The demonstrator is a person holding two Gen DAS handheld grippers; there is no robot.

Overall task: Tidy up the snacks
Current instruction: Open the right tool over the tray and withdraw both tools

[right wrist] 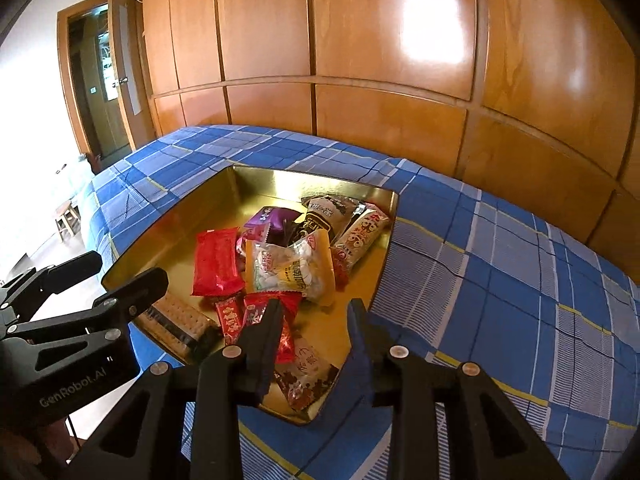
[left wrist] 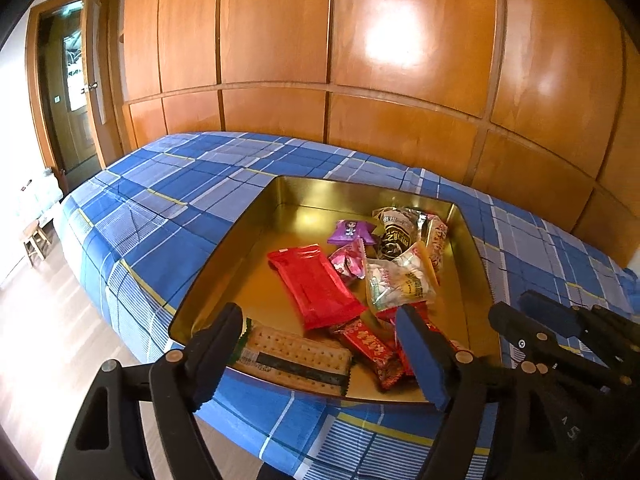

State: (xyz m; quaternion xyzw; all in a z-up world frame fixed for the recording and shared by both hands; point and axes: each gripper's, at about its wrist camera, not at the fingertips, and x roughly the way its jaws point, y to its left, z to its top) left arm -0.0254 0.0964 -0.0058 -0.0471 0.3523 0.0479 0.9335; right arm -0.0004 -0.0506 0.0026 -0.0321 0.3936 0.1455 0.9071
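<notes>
Gold metal tray (left wrist: 256,236), shallow and rectangular, lying on a bed covered in a blue plaid sheet (left wrist: 172,184); occupies the centre and lower centre of both views.

Contents, all inside the tray:
- Red flat packet (left wrist: 316,286), left of the pile, lying at a diagonal.
- Cracker packet (left wrist: 296,356), clear wrap showing pale dotted biscuits, against the near left wall.
- Clear bag of white candies (left wrist: 400,284) with an orange-yellow edge, resting on top of the pile at centre.
- Purple sachet (left wrist: 352,232) and pink sachet (left wrist: 348,260), just behind the red packet.
- Dark-labelled pouch (left wrist: 396,236), toward the far right corner, with a long red-and-white packet (right wrist: 362,236) beside it along the right wall.
- Small red wrapped sweets (left wrist: 372,348) at the near edge, partly under the candy bag.
- Brown-and-white wrapper (right wrist: 304,376), nearest the camera in the right wrist view.

Left gripper (left wrist: 324,344): jaws spread wide, holding nothing, poised over the near edge of the tray.
Right gripper (right wrist: 316,320): jaws apart, empty, over the near right corner.

Surroundings: wooden panelled wardrobe (left wrist: 360,40) behind the bed; doorway (left wrist: 68,92) at upper left; small wooden stool (left wrist: 36,236) on the floor at far left.
</notes>
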